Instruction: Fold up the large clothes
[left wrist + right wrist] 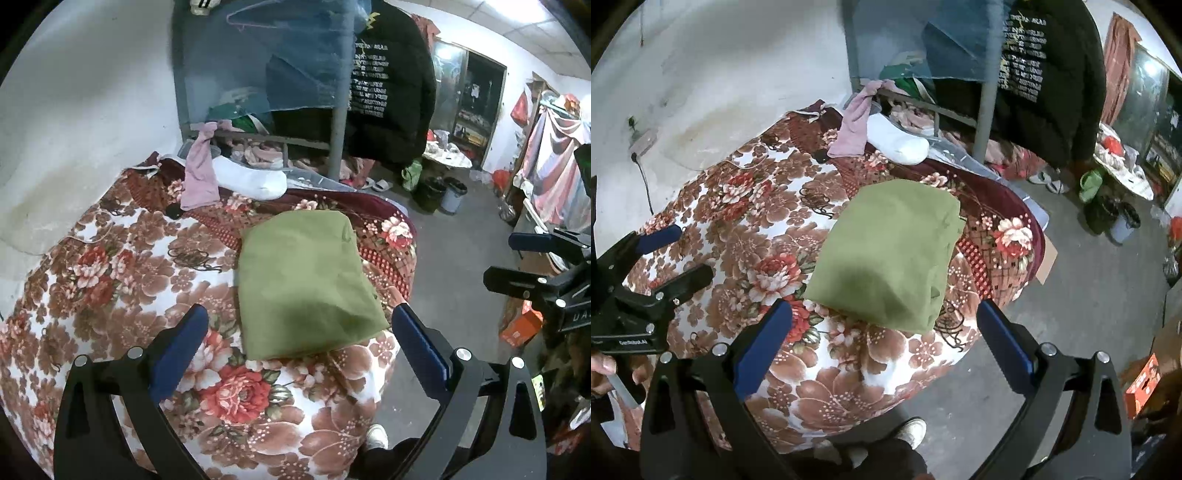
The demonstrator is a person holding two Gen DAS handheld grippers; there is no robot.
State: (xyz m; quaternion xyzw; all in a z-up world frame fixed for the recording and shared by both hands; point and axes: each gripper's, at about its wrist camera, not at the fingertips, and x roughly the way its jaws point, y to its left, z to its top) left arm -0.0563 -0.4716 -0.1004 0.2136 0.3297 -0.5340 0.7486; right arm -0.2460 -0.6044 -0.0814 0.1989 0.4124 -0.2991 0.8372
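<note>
**Green garment folded, both claws clear**

The olive-green soft cotton-like garment (pixel 303 284) lies folded into a compact, thick rectangle near the foot-side edge of the bed, on the plush floral fleece blanket (pixel 110 266). Top face is smooth; layered edges are stacked on the right side in the right wrist view.

Left claw (pixel 299 343) is spread wide, holding nothing, above the near edge. Right claw (pixel 884 339) likewise wide and empty.

Likely step: finish or tidy. If pressing, come down flat on the stacked edge and avoid dragging, since the fleece probably grips the cloth.
</note>
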